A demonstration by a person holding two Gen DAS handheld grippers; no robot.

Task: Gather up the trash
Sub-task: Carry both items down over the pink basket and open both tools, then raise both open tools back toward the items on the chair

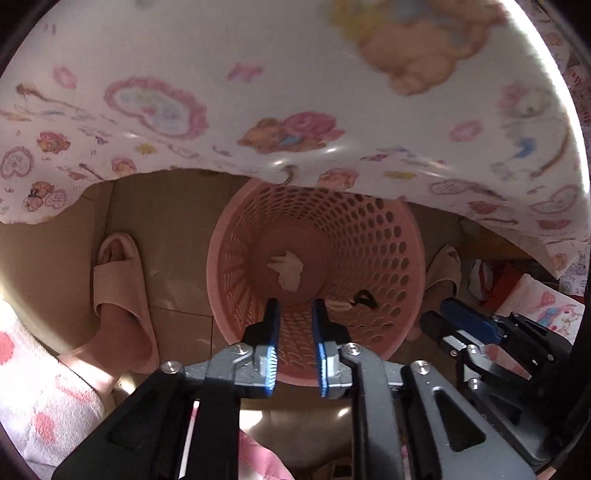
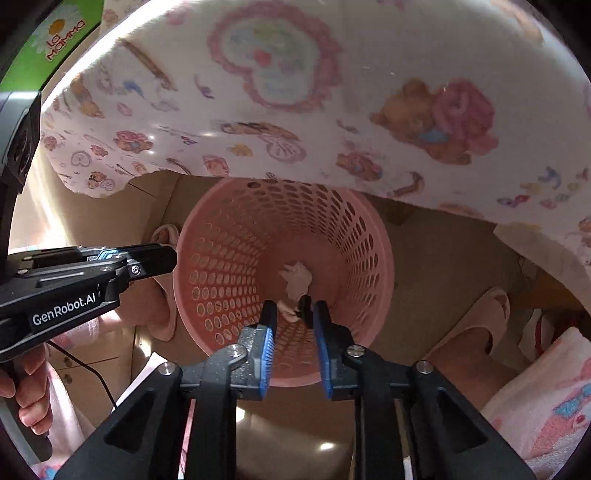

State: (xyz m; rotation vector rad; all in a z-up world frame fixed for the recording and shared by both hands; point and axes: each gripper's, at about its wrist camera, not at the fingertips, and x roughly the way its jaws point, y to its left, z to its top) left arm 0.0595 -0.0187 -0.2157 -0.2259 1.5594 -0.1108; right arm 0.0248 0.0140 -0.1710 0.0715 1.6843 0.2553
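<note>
A pink perforated plastic basket [image 1: 373,258] stands on the floor under the table edge; it also shows in the right wrist view [image 2: 229,258]. A crumpled white tissue [image 1: 286,267] lies on its bottom, also seen from the right [image 2: 297,278]. A small pale scrap with a black bit [image 1: 354,301] lies beside it, seen between my right fingers [image 2: 295,310]. My left gripper [image 1: 295,308] is open and empty above the basket mouth. My right gripper [image 2: 294,310] is open and empty over the basket; it appears at the right in the left wrist view [image 1: 439,314].
A tablecloth with bears and hearts [image 1: 258,92] overhangs the basket's far rim. My feet in pink slippers [image 1: 118,291] [image 2: 476,332] stand on either side of the basket on the tiled floor. A green box [image 2: 55,33] sits top left.
</note>
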